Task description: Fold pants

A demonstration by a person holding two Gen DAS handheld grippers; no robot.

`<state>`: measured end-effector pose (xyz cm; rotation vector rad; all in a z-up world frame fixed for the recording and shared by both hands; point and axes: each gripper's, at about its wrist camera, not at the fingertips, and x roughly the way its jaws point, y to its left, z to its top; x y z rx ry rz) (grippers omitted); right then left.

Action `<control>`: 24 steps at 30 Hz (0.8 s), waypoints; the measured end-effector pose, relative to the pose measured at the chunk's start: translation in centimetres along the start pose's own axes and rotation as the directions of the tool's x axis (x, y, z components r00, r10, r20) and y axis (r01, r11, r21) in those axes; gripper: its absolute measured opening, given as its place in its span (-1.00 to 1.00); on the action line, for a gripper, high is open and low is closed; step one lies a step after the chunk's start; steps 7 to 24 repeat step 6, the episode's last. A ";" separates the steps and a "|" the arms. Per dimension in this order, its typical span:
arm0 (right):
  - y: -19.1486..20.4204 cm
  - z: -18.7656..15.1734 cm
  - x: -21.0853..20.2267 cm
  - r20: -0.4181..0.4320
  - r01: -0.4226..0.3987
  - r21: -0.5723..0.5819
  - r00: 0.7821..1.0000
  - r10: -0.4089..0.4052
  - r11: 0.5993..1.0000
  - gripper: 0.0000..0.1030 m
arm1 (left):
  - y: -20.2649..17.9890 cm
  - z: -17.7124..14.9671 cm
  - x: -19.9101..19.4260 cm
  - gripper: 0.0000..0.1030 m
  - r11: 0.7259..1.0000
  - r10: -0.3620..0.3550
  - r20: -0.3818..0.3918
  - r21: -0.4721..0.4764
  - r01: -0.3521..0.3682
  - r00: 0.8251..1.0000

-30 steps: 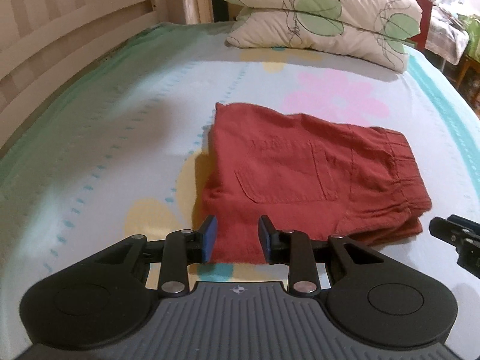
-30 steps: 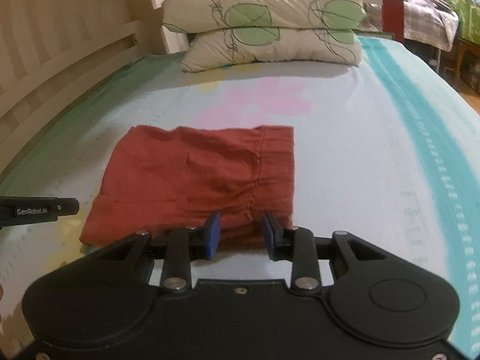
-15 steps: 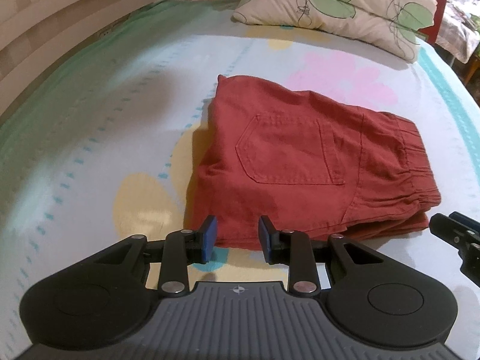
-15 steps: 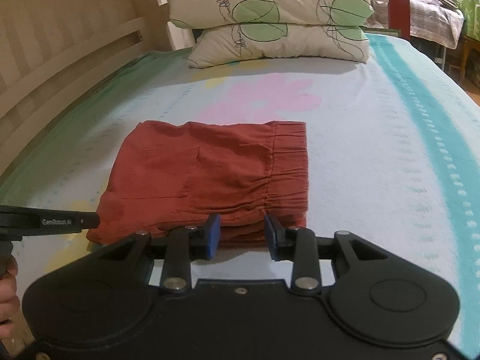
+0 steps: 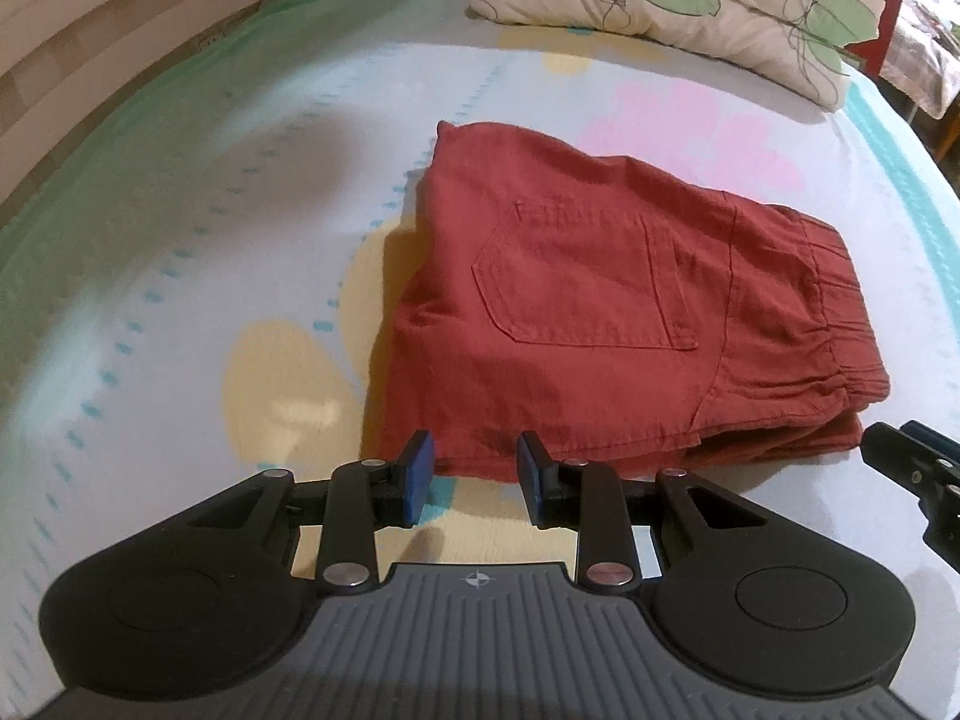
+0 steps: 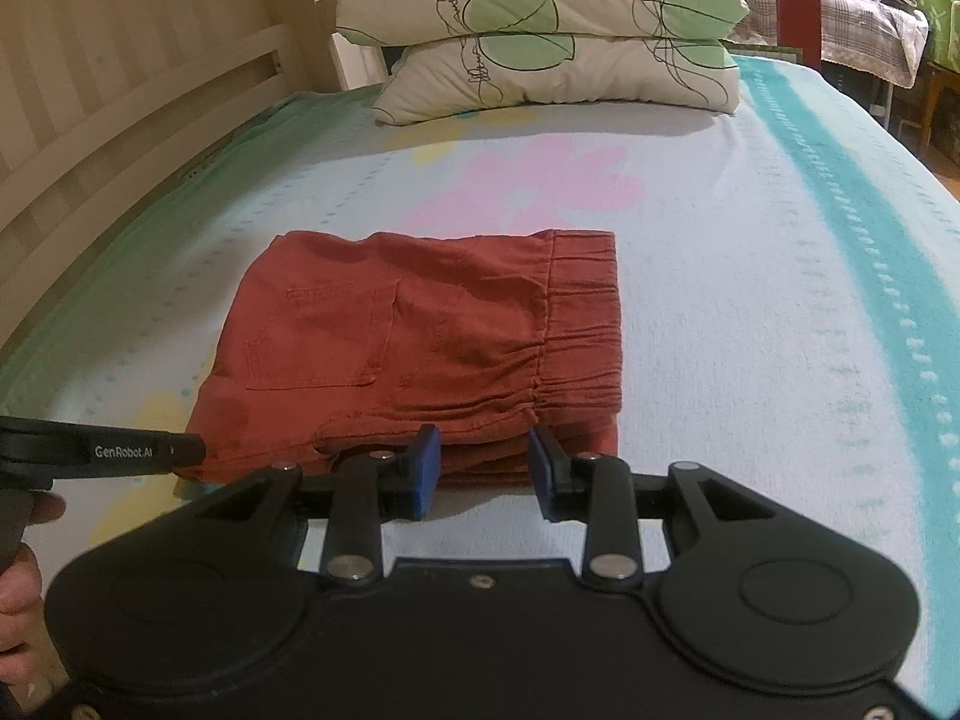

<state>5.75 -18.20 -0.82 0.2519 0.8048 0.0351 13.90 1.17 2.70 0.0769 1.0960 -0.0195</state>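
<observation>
The left gripper (image 5: 474, 471) has its blue-padded fingers (image 5: 418, 468) parted with nothing between them, poised at the near edge of the folded red pants (image 5: 606, 324), by their near left corner. The right gripper (image 6: 483, 462) is likewise open and empty; its fingers (image 6: 427, 459) hover at the near edge of the pants, below the gathered elastic waistband (image 6: 579, 324), and no cloth is pinched.

The pants lie as a compact rectangle in several layers on the flowered bed sheet (image 6: 750, 300), back pocket (image 5: 585, 276) facing up, waistband along their right side. Beyond the pants two leaf-print pillows (image 6: 552, 42) are stacked at the head of the bed, and a wooden bed rail (image 6: 120, 120) runs to the left of the pants.

The fold looks finished or nearly so, so most of the danger lies in disturbing it. The near edge shows loose stacked layers under the waistband; if either gripper drops or slides forward, a finger could catch one layer and drag it out, opening the stack. Closing on only the top layer and lifting would peel the fold apart. The soft mattress also gives, so pressing down near the pants could tilt the pile and skew its edges.
</observation>
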 end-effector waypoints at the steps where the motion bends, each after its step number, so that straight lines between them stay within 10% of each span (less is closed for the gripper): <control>1: 0.0 0.0 0.0 0.001 0.000 0.000 1.000 0.000 1.000 -0.15 | 0.0 0.0 0.0 -0.43 1.000 0.004 0.001 -0.001 -0.004 1.000; 24: 0.0 0.0 0.0 0.000 0.003 0.001 1.000 -0.003 1.000 -0.15 | -0.2 0.0 -0.2 -0.43 1.000 0.004 0.010 0.004 -0.004 1.000</control>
